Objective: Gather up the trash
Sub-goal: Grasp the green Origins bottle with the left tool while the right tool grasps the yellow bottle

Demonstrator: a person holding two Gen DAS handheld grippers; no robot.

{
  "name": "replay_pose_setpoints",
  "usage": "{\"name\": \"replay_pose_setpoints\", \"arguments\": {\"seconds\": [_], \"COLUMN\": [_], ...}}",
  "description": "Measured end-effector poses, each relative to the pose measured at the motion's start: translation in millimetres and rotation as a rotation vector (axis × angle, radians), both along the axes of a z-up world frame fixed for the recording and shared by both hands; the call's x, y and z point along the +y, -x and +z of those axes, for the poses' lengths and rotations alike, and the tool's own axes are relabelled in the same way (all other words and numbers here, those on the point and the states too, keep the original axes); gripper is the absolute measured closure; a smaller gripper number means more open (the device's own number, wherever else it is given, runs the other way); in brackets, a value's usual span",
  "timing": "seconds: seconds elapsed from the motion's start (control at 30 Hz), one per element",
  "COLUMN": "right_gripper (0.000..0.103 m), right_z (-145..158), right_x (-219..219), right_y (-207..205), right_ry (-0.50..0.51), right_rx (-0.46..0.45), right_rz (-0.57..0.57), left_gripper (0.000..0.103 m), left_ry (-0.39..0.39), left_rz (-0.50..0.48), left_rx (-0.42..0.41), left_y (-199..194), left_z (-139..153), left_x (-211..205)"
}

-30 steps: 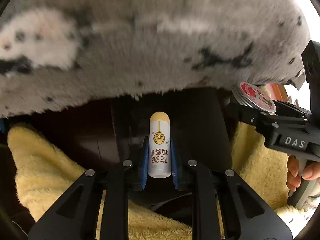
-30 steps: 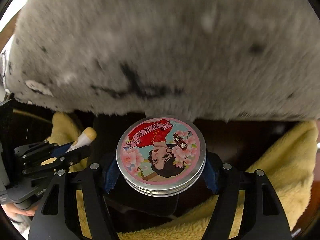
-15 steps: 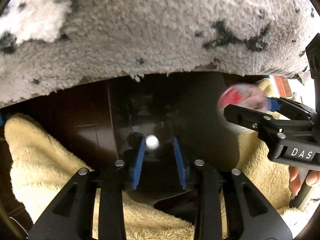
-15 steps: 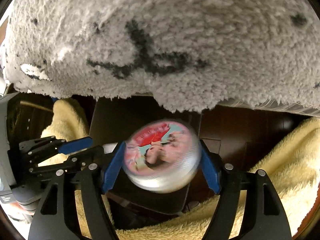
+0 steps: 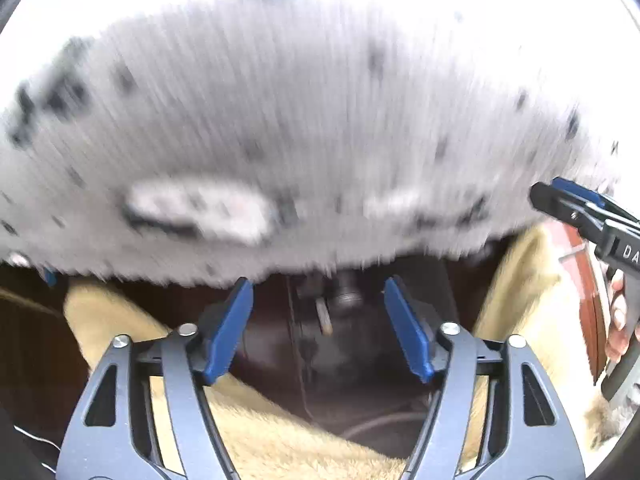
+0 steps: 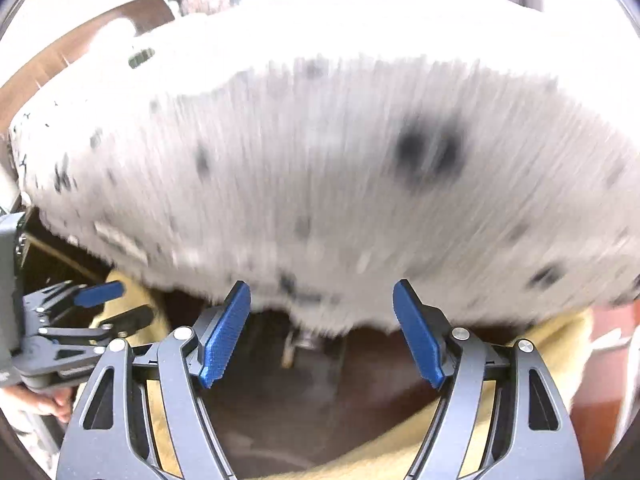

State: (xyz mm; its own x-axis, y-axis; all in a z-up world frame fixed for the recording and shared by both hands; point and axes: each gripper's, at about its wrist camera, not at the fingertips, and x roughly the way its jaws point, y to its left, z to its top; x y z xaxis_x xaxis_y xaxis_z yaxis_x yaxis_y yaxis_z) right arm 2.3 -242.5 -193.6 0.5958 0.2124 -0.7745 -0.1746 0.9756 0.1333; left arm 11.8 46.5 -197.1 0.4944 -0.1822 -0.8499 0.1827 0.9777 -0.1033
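Note:
Both grippers hang open and empty over a dark bin [image 5: 360,364] set between yellow fleece. My left gripper [image 5: 318,322] has its blue pads wide apart. Deep in the bin below it lie a blurred lip balm tube [image 5: 323,316] and a round tin [image 5: 348,296]. My right gripper [image 6: 322,328] is also wide open, and the tube [image 6: 289,346] shows faintly in the bin [image 6: 320,392] below it. The right gripper shows at the right edge of the left wrist view [image 5: 576,204]; the left gripper shows at the left of the right wrist view [image 6: 108,304].
A grey-white speckled fluffy rug [image 5: 300,120] fills the upper part of both views and overhangs the bin's far side [image 6: 340,180]. Yellow fleece fabric [image 5: 120,320] flanks the bin on both sides [image 6: 540,360]. Reddish-brown wooden floor [image 6: 608,360] lies at the right.
Both grippers opened. The lip balm left the left gripper and the tin left the right one, both dropping into the bin. Both grippers then rose and the views are motion-blurred.

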Motion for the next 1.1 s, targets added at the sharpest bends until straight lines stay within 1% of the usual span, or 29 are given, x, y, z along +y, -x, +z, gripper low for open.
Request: {"name": "replay_pose_setpoints", "arguments": {"seconds": [0.07,0.17,0.2,0.27,0.3,0.37,0.4,0.47,0.53,0.6,0.73,0.8,0.9,1.0,1.1], "right_gripper": [0.028,0.028,0.027,0.026,0.025,0.019,0.014,0.013,0.005,0.005,0.005,0.005,0.005,0.003,0.003], "right_z": [29.3,62.4,70.0,82.7,88.5,96.6,99.1,101.8,103.7,103.5,102.5,97.6,87.1,81.2,76.7], "right_x": [-10.0,-22.5,-25.2,-25.2,-22.3,-15.3,-12.7,-0.6,9.3,18.9,40.2,48.0,57.7,64.3,69.4], "right_y": [-4.4,-16.3,-21.7,-35.0,-41.4,-54.9,-63.1,-80.1,-96.2,-112.1,-144.8,-164.6,-191.2,-205.9,-219.1], "right_ry": [0.008,-0.008,-0.013,-0.01,-0.007,-0.01,-0.021,-0.051,-0.062,-0.058,-0.052,-0.064,-0.081,-0.046,-0.058], "right_rx": [-0.082,-0.165,-0.182,-0.21,-0.222,-0.237,-0.236,-0.23,-0.22,-0.215,-0.194,-0.155,-0.075,-0.059,-0.037], "right_rz": [-0.019,-0.04,-0.042,-0.044,-0.041,-0.029,-0.022,-0.006,0.004,0.012,0.027,0.043,0.055,0.034,0.037], "left_gripper": [0.029,0.023,0.023,0.019,0.018,0.018,0.018,0.017,0.014,0.013,0.01,0.01,0.01,0.01,0.01], "left_ry": [-0.004,-0.015,-0.022,-0.033,-0.048,-0.088,-0.103,-0.13,-0.136,-0.13,-0.117,-0.125,-0.112,-0.111,-0.115], "left_rz": [0.017,0.042,0.051,0.06,0.069,0.092,0.101,0.121,0.143,0.173,0.237,0.259,0.262,0.247,0.239], "left_rx": [-0.067,-0.174,-0.209,-0.257,-0.275,-0.31,-0.323,-0.329,-0.347,-0.35,-0.328,-0.311,-0.274,-0.25,-0.23], "left_y": [0.6,-6.2,-9.3,-13.0,-17.9,-34.2,-43.3,-62.2,-79.6,-96.6,-138.6,-155.9,-178.9,-193.6,-210.1], "left_z": [25.0,63.3,76.2,93.0,100.2,117.5,124.4,125.0,132.9,133.7,133.0,131.0,124.1,117.0,110.3], "left_x": [-1.9,4.3,6.3,11.5,7.3,13.1,15.4,12.9,16.7,23.1,33.2,36.9,33.9,26.5,20.2]}}
